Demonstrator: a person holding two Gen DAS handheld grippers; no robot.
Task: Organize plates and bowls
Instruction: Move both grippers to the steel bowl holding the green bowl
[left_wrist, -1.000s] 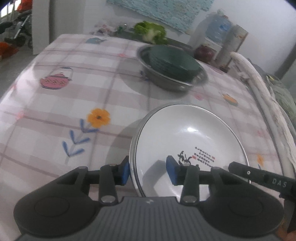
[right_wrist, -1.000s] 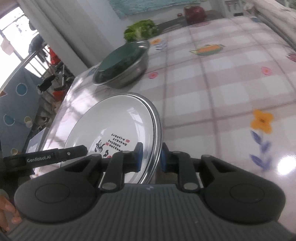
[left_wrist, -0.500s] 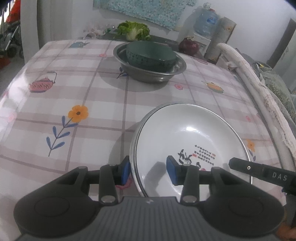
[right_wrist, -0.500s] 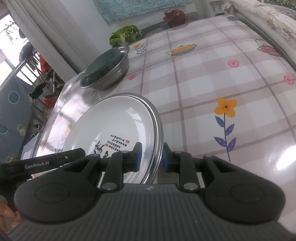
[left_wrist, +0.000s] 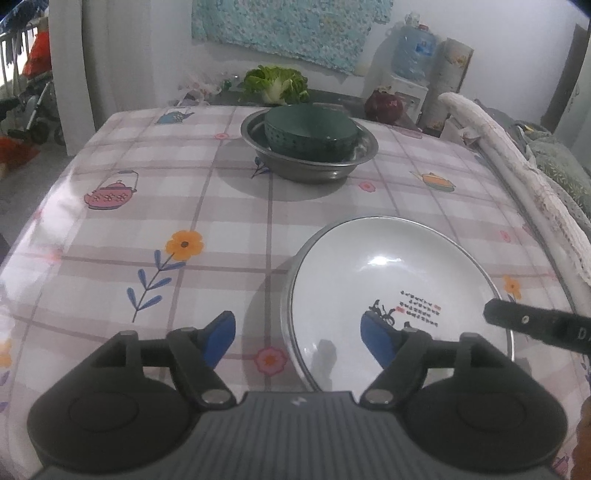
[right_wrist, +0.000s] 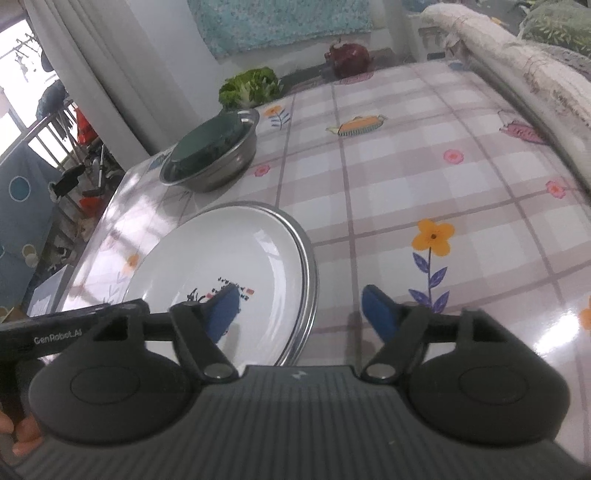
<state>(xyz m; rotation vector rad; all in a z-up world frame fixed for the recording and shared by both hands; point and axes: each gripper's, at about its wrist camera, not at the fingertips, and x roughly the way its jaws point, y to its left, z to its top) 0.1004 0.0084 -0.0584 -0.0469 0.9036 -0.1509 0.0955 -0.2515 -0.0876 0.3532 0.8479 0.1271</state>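
Observation:
A white plate (left_wrist: 395, 280) with a small dark print and a metal rim under it lies flat on the checked tablecloth. My left gripper (left_wrist: 299, 338) straddles its left rim. The jaws are opening wide and the blue pads are clear of the rim. My right gripper (right_wrist: 301, 315) straddles the plate (right_wrist: 221, 266) at its right rim, also opening, with its pads off the plate. Farther back, a dark green bowl (left_wrist: 310, 129) sits inside a steel basin (left_wrist: 314, 168). The right wrist view shows the green bowl (right_wrist: 210, 142) and steel basin (right_wrist: 221, 170) at upper left.
The table (left_wrist: 184, 206) carries a flowered plaid cloth. Behind its far edge lie a cabbage (left_wrist: 275, 83) and a dark red pot (left_wrist: 384, 105). A padded chair back (left_wrist: 517, 177) runs along the right side. A white curtain (right_wrist: 110, 74) and a railing stand beyond the left edge.
Both grippers were shut on the plate's opposite rims. Both have now spread their jaws and let it go, and both have drawn back a little. The plate rests on the cloth.

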